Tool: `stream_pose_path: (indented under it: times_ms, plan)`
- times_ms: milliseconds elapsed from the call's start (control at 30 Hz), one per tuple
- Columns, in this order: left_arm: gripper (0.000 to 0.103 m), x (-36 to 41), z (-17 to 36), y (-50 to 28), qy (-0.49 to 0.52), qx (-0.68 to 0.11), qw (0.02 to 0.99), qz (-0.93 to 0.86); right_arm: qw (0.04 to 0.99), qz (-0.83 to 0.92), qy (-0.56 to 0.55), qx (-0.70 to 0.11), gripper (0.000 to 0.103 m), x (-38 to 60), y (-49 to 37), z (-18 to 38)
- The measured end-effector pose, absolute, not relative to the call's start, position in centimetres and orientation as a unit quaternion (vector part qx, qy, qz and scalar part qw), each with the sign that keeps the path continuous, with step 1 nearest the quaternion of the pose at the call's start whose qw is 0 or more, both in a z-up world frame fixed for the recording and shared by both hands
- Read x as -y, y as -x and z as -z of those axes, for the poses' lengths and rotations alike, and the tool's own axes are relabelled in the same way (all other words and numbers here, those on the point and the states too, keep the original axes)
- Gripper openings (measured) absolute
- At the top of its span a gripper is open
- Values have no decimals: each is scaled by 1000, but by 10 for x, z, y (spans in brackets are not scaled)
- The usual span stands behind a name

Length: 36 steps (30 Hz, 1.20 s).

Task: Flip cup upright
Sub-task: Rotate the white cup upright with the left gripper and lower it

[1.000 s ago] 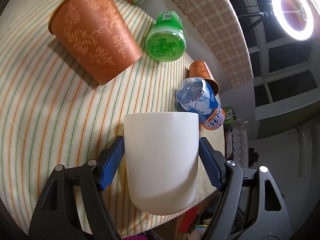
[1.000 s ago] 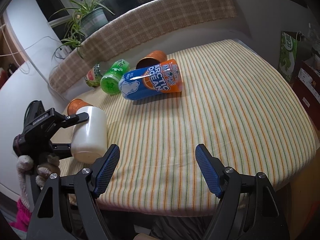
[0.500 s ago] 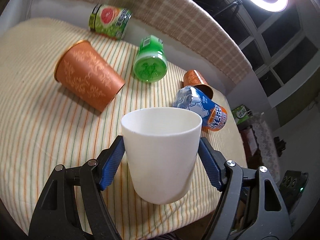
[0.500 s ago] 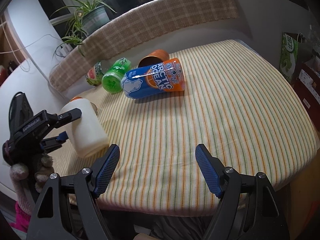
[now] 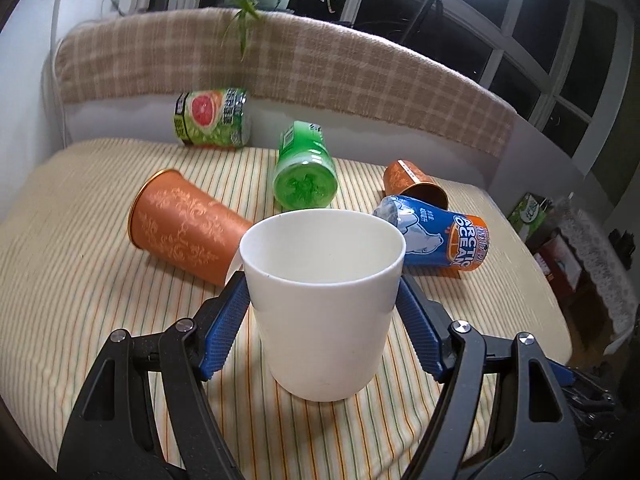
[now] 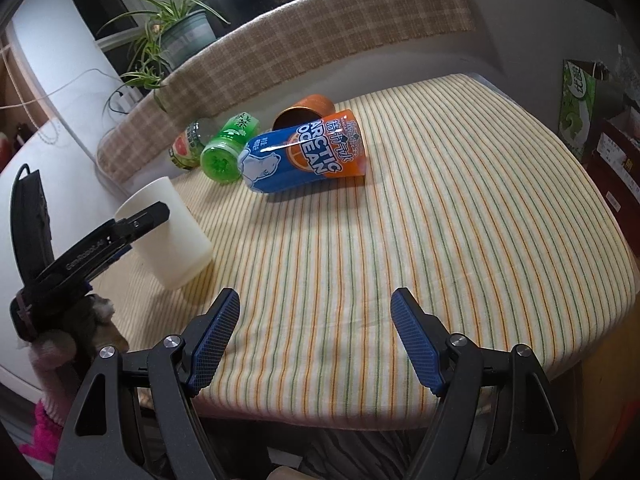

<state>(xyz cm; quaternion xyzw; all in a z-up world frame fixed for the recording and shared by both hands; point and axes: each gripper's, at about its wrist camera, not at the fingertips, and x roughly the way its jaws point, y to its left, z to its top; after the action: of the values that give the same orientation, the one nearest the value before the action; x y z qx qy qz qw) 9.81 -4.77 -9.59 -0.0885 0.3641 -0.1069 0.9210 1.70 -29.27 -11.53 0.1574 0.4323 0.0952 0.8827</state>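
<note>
White cup (image 5: 324, 304) is looking like smooth matt plastic or ceramic, can't tell which; gripper pads (image 5: 224, 336) are showing blue, finely ribbed rubbery faces on matt black plastic arms with bright metal screws. Tablecloth (image 6: 440, 208) is reading as soft woven striped cloth, matt. Blue-orange can (image 6: 304, 156) is throwing glossy metal highlights, orange cup (image 5: 184, 230) is showing a satin printed wall with shiny gold rim, green bottle (image 5: 306, 178) is looking like translucent glossy plastic.
</note>
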Motion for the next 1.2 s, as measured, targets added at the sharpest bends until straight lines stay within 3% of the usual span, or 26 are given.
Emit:
stream_pose_path:
  times_ms: [667, 1200]
  plan:
    - [76, 72, 99, -92, 21, -353, 928, 118, 880, -99, -159, -436, 78, 288, -18, 115]
    - [80, 66, 111, -80, 42, -403, 900, 162, 881, -110, -150, -435, 78, 277, -19, 111]
